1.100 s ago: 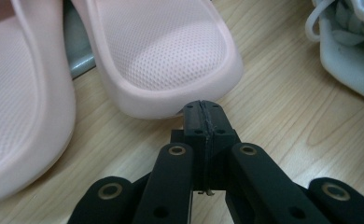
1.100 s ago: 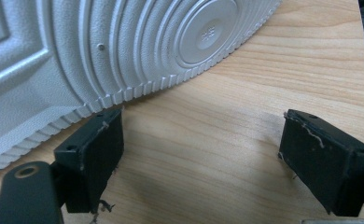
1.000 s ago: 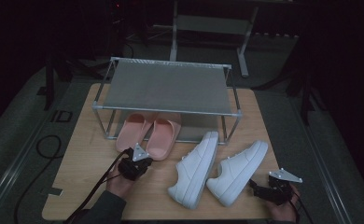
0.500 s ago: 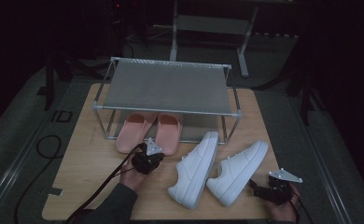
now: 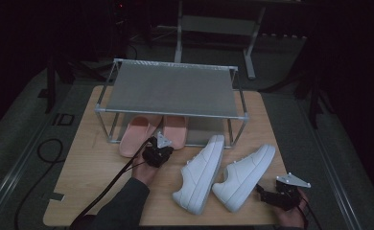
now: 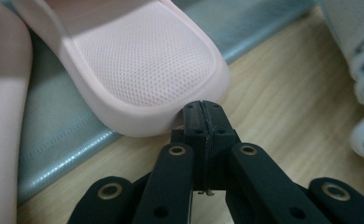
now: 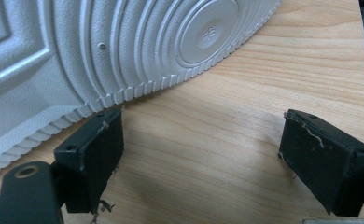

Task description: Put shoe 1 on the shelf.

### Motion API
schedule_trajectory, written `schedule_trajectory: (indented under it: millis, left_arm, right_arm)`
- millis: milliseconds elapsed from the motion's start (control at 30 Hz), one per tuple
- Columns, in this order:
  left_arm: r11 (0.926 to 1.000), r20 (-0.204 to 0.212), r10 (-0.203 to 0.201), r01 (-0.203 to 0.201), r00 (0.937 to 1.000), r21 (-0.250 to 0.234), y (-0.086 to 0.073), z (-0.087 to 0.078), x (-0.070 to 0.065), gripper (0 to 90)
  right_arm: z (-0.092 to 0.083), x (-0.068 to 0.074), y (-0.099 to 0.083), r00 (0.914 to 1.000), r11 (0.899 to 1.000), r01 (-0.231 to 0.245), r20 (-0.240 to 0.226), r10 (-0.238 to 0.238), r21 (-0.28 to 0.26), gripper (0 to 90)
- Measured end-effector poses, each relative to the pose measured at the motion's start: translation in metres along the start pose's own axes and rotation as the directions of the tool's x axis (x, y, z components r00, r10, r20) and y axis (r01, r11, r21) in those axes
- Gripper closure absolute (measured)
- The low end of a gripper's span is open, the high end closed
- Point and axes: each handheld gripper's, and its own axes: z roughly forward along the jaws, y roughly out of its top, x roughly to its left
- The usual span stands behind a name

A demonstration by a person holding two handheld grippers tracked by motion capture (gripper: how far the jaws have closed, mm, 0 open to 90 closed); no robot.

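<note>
Now nudging slipper (image 6: 138, 70) heel with left gripper (image 6: 202, 108) jaws pressed together; right gripper (image 7: 201, 154) gaping beside sneaker (image 7: 101, 51). Risking skewing slipper under rack (image 5: 170, 88).

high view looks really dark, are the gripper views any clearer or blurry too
High view: dim, surroundings nearly black, the white sneakers brightest. Left gripper view: well lit, pink slipper toe sharp, edges soft. Right gripper view: bright, sneaker sole and table grain crisp.
</note>
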Motion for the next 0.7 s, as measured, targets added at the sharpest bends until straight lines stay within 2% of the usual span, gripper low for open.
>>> schedule_trajectory:
  millis: [267,433,467,600,700]
  left_arm:
    - [1.0,-0.004,-0.009,0.009,0.9999,-0.003,0.006,0.01,0.007,89.7]
    - [1.0,-0.001,-0.008,0.008,1.0,-0.005,0.006,0.011,0.009,89.6]
    - [0.9995,0.003,-0.025,0.025,0.9997,-0.018,0.008,0.01,0.013,89.6]
    - [0.9993,0.007,-0.031,0.031,0.9995,-0.021,0.01,0.004,0.017,89.4]
    - [0.9997,0.007,-0.005,0.005,1.0,-0.025,0.009,-0.012,0.018,88.9]
  right_arm:
    - [0.0,0.0,0.0,1.0,1.0,0.0,0.0,0.0,0.0,13.4]
    - [0.0,0.0,0.0,1.0,1.0,0.0,0.0,0.0,0.0,13.3]
    - [0.0,0.0,0.0,1.0,1.0,0.0,0.0,0.0,0.0,13.3]
    - [0.0,0.0,0.0,1.0,1.0,-0.001,0.0,0.001,0.0,13.4]
    - [0.0,0.0,0.0,1.0,1.0,0.0,-0.001,0.0,0.0,13.3]
